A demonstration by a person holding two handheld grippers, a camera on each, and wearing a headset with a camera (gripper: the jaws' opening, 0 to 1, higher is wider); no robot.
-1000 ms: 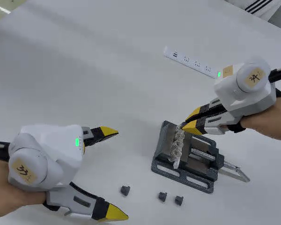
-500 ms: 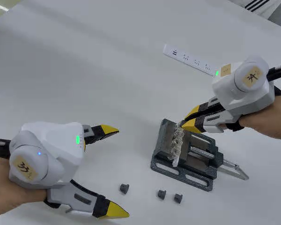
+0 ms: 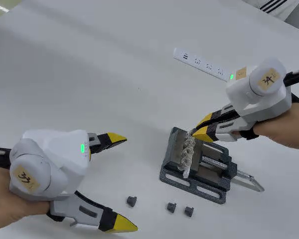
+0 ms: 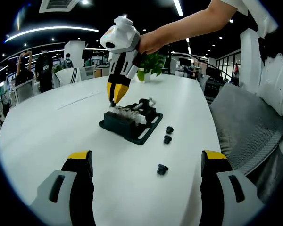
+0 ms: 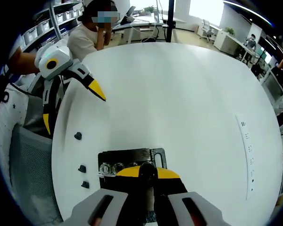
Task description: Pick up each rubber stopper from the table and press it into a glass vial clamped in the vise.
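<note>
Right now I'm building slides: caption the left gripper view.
Open left gripper faces three stoppers; right gripper over vials in vise.

The white counter (image 3: 89, 74) carries a dark vise (image 3: 189, 181). Three dark rubber stoppers (image 3: 171, 207) lie loose in a row just beside the vise's base. A white power strip (image 3: 202, 64) lies farther back.

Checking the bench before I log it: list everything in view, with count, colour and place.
table: 1, white
vise: 1, dark grey, on table
glass vials: row, count unclear, clear, clamped in vise
loose rubber stoppers: 3, dark grey, on table before vise
held rubber stopper: 1, dark, pinched between yellow jaw tips
power strip: 1, white, beyond vise
left gripper: 1, white, yellow-tipped, open, left of stoppers
right gripper: 1, white, yellow-tipped, shut over vials
</note>
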